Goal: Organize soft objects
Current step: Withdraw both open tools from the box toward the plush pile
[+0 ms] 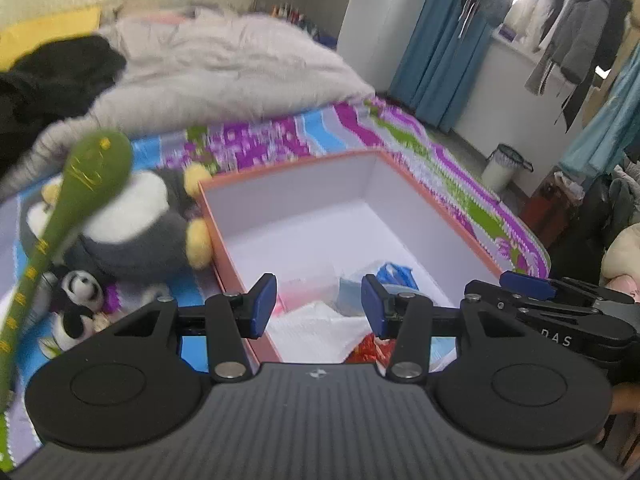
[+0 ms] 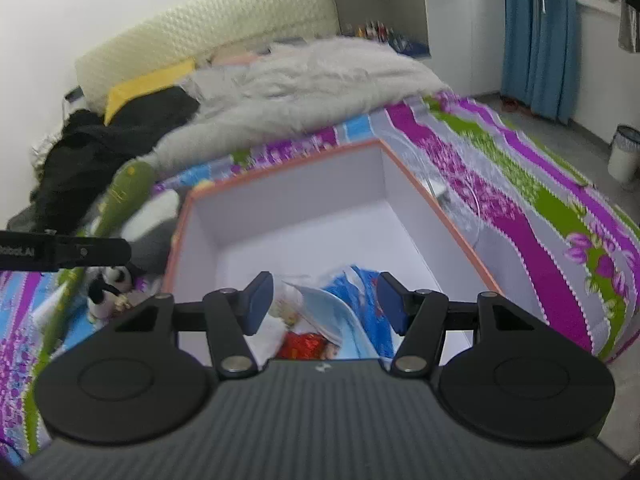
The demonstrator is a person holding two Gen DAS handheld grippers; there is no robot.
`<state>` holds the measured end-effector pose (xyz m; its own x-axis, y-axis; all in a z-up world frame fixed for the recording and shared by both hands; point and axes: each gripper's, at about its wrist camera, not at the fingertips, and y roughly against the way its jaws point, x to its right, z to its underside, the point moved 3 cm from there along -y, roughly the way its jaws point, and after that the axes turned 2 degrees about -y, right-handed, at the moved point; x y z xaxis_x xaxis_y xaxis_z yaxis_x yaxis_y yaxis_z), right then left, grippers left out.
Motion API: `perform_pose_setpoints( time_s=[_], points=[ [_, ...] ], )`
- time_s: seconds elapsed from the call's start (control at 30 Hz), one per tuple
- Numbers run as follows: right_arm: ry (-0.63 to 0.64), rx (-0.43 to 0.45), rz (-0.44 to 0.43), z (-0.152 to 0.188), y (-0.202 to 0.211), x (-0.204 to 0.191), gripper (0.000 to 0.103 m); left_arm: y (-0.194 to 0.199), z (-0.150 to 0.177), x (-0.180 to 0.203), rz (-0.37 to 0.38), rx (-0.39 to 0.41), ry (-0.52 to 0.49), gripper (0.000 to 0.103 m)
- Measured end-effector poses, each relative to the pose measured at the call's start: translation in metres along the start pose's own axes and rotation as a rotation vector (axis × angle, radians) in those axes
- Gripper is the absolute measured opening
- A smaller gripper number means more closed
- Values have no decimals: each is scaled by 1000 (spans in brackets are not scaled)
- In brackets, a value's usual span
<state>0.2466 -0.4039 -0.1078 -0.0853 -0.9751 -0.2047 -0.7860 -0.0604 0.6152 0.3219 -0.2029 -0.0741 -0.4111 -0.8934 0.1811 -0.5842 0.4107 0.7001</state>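
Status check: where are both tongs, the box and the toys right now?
Left tongs and right tongs open, empty, above the box. Bags in its near end. Penguin toy, green snake and small panda on the bed beside it. Nothing blocking.

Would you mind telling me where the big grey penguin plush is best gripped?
I'd take the grey penguin plush by the yellow foot that sticks out toward the orange box, coming from above. The round body looks too wide, and the green snake toy crosses its far side.
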Motion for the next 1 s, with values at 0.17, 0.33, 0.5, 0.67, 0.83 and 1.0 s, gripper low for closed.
perform_pose_setpoints(
  time_s=[0.17, 0.33, 0.5, 0.67, 0.83, 1.0],
  points=[
    [25, 67, -45, 2, 24, -22, 60, 35, 8, -5, -22, 76, -14, 53],
    [40, 104, -83, 8, 37, -42, 60, 60, 24, -17, -35, 110, 5, 53],
    [61, 114, -119, 19, 44, -62, 60, 79, 41, -30, -57, 138, 20, 53],
    [82, 121, -149, 30, 49, -79, 60, 99, 55, -42, -73, 169, 44, 53],
    [103, 113, -175, 44, 49, -97, 60, 111, 73, -54, -91, 173, 66, 53],
    [122, 102, -189, 55, 46, -113, 60, 116, 90, -65, -106, 169, 90, 53]
  ],
)
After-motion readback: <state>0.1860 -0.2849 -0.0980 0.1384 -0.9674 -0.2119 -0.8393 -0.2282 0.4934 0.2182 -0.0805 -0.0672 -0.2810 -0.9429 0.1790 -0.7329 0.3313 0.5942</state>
